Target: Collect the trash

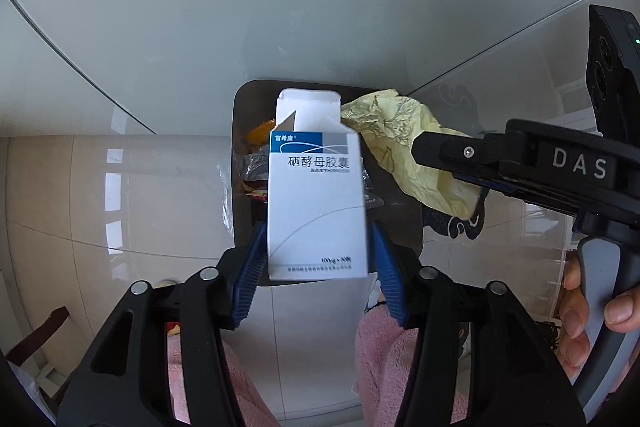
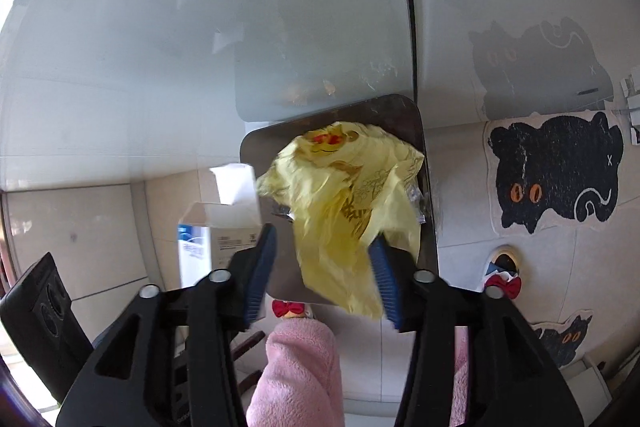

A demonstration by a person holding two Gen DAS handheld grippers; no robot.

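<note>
A white and blue medicine box (image 1: 318,203) stands upright between the blue pads of my left gripper (image 1: 318,227), with a small gap on each side, so the jaws are open. It hangs over the dark opening of a trash bin (image 1: 237,115) that holds several wrappers (image 1: 256,163). A crumpled yellow bag (image 2: 340,211) hangs, blurred, between the spread jaws of my right gripper (image 2: 324,233), brushing only the right pad, above the same bin (image 2: 256,147). The box (image 2: 224,227) shows at the left of the right wrist view. From the right, the right gripper (image 1: 440,151) reaches in over the yellow bag (image 1: 400,135).
The bin stands on a glossy tiled floor against a shiny white wall (image 2: 200,27). A black cat-shaped rug (image 2: 556,171) lies to the right. The person's pink fleece legs (image 2: 296,367) and red-bowed slippers (image 2: 504,283) are just below the bin. A hand (image 1: 576,307) holds the right gripper's handle.
</note>
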